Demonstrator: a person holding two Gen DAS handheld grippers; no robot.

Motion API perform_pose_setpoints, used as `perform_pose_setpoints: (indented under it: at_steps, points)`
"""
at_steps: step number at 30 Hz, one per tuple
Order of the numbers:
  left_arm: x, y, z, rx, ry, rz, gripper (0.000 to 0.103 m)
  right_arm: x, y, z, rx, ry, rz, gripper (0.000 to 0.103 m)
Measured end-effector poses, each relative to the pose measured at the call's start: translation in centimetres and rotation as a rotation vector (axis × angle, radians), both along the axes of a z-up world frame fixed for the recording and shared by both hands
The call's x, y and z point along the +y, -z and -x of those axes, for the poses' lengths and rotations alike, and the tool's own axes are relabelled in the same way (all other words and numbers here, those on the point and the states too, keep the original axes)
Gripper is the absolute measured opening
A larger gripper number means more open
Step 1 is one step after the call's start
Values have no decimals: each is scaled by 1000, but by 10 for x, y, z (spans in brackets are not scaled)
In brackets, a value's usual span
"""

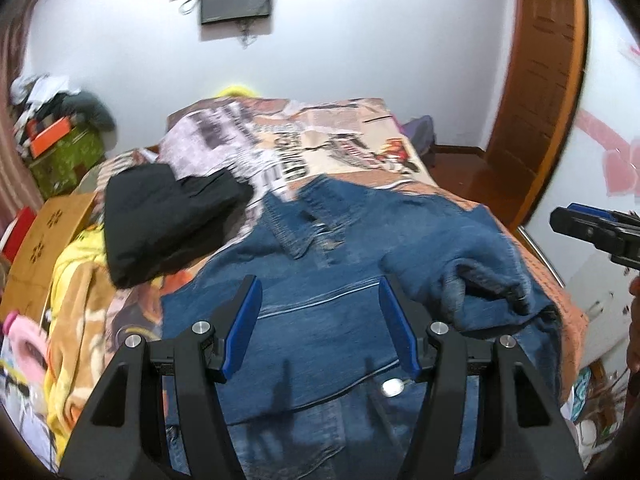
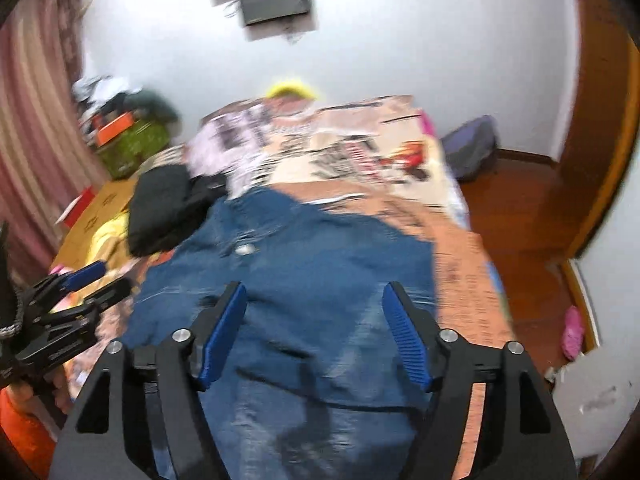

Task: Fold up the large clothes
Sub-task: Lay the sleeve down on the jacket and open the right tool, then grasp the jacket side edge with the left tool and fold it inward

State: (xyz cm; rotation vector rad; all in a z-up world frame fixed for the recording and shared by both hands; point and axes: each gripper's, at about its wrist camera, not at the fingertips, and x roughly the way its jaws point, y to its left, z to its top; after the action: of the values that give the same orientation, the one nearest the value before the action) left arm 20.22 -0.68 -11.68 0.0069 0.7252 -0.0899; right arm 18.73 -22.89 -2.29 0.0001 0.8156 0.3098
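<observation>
Left wrist view showed the denim jacket (image 1: 320, 264) spread over the bed's near end, its right sleeve bunched toward the right edge – coarse blue twill, a metal button (image 1: 392, 387) by the seam. The left gripper (image 1: 318, 320) hung above it, jaws wide, empty. The right gripper (image 2: 316, 328) likewise gaped over the cloth, holding nothing. A folded black garment (image 1: 160, 216) lay near the left edge. The bedcover's (image 1: 340, 148) lettering – blurred, unreadable.
</observation>
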Motion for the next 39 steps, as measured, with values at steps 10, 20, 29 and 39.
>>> perform_pose_setpoints:
  at_steps: [10, 20, 29, 39]
  points:
    - [-97, 19, -27, 37, 252, -156, 65, -55, 37, -12, 101, 161, 28, 68]
    - [-146, 60, -50, 94, 363, -342, 66, -74, 63, -8, 161, 178, 44, 68]
    - [-153, 50, -78, 104, 393, -198, 44, -82, 80, -9, 211, 186, 60, 68]
    - [-50, -2, -87, 51, 109, 78, 16, -68, 78, -17, 194, 146, 84, 68]
